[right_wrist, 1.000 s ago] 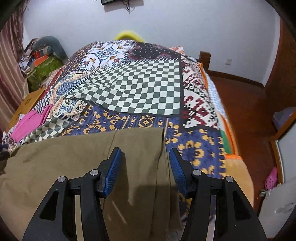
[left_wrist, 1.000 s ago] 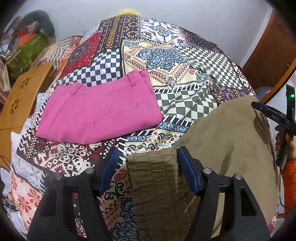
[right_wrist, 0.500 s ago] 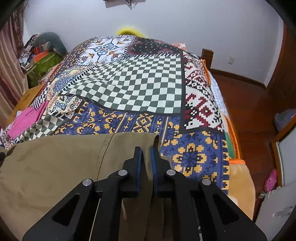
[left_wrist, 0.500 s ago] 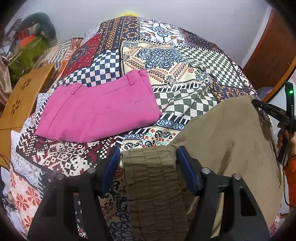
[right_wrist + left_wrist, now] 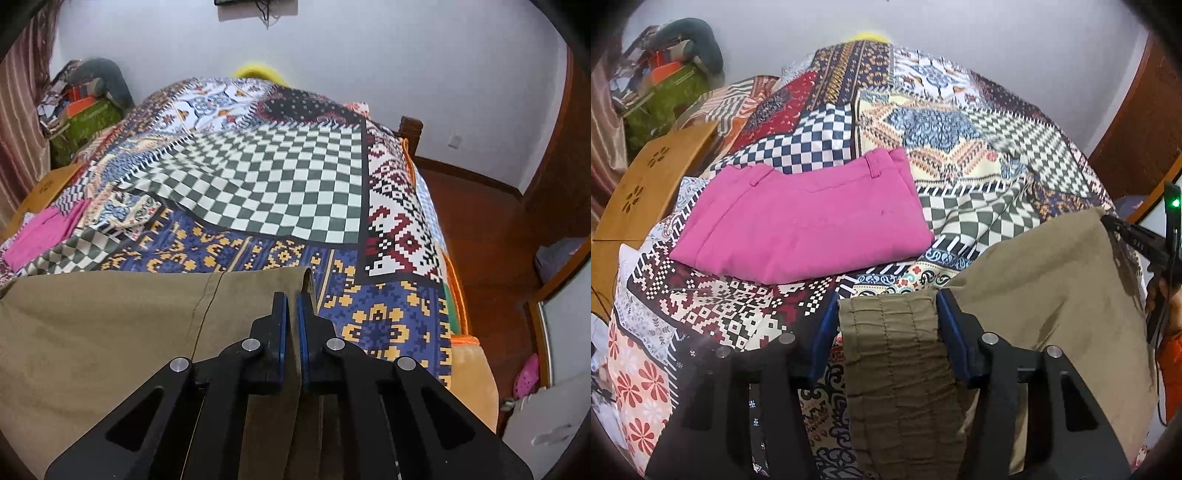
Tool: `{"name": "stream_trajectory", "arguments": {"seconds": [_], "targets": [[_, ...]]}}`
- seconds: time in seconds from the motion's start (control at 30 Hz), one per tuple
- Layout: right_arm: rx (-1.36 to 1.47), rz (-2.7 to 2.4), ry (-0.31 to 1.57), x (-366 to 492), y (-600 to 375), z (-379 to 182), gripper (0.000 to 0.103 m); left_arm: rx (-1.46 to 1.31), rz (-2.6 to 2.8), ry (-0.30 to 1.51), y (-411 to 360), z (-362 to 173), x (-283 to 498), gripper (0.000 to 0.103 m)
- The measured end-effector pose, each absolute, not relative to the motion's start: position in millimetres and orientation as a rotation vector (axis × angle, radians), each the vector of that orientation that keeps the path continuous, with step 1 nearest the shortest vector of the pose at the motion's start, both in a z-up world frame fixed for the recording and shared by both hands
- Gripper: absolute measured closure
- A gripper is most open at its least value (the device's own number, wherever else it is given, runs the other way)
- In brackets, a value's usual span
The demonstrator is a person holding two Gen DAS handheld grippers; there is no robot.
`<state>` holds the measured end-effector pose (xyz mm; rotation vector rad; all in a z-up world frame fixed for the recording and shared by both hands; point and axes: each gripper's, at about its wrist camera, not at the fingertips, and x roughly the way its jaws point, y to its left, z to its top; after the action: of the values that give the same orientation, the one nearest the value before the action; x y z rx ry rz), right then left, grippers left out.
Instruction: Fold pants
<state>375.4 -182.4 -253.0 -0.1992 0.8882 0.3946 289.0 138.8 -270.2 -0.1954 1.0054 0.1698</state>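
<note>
Olive-khaki pants (image 5: 1052,295) lie spread over the near end of the quilt-covered bed (image 5: 960,122). In the left wrist view my left gripper (image 5: 886,299) straddles their gathered elastic waistband (image 5: 894,350). Its jaws are closing, and the blue pads stand right at the band's two edges without squeezing it. In the right wrist view my right gripper (image 5: 291,299) is shut on the hem corner of the khaki pants (image 5: 110,325), with cloth pinched between the pads. That right gripper (image 5: 1137,243) also shows at the far right, held by a hand.
Folded pink pants (image 5: 805,221) lie on the quilt beyond the left gripper, and show as pink pants (image 5: 40,236) far left. A wooden table (image 5: 639,192) and a heap of belongings (image 5: 672,81) flank the bed's left. Brown floor (image 5: 498,229) runs along its right edge.
The right gripper's jaws went from wide apart to shut on the hem corner. The left gripper's jaws narrowed around the waistband. Both hands stayed nearly in place.
</note>
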Motion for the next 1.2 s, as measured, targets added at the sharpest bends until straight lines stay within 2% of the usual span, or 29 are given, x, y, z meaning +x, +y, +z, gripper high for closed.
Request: {"name": "stream_trajectory", "arguments": {"seconds": [0.13, 0.17, 0.2, 0.23, 0.27, 0.3, 0.5, 0.77, 0.93, 1.2], "targets": [[-0.203, 0.402, 0.937, 378.2, -179.7, -251.9, 0.095, -0.141, 0.156, 1.007, 133.2, -256.5, 287.0, 0.047], [-0.203, 0.403, 0.947, 376.6, -179.7, -248.7, 0.087, -0.129, 0.155, 0.996, 132.7, -250.4, 284.8, 0.047], [-0.198, 0.414, 0.956, 374.3, -179.7, -244.6, 0.074, -0.112, 0.159, 0.974, 131.7, -241.3, 281.9, 0.046], [-0.189, 0.433, 0.953, 369.8, -179.0, -238.5, 0.066, -0.100, 0.161, 0.956, 131.0, -234.5, 279.0, 0.043], [-0.184, 0.449, 0.933, 364.0, -177.5, -231.6, 0.054, -0.093, 0.155, 0.938, 129.7, -227.7, 276.8, 0.039], [-0.183, 0.468, 0.909, 357.9, -174.7, -224.2, 0.050, -0.090, 0.143, 0.920, 128.5, -221.1, 274.3, 0.038], [-0.122, 0.663, 0.939, 330.3, -127.0, -203.4, 0.048, -0.120, -0.012, 0.962, 108.8, -220.2, 276.3, 0.036], [-0.269, 0.810, 1.147, 299.3, -53.2, -256.8, 0.048, -0.101, -0.035, 1.071, 100.5, -264.6, 274.5, 0.036], [-0.276, 0.801, 1.154, 285.6, -69.7, -259.6, 0.045, -0.131, 0.000, 1.068, 120.7, -273.0, 270.5, 0.031], [-0.224, 0.726, 1.158, 257.4, -127.0, -255.0, 0.044, -0.124, 0.028, 1.038, 127.4, -275.1, 258.3, 0.030]]}}
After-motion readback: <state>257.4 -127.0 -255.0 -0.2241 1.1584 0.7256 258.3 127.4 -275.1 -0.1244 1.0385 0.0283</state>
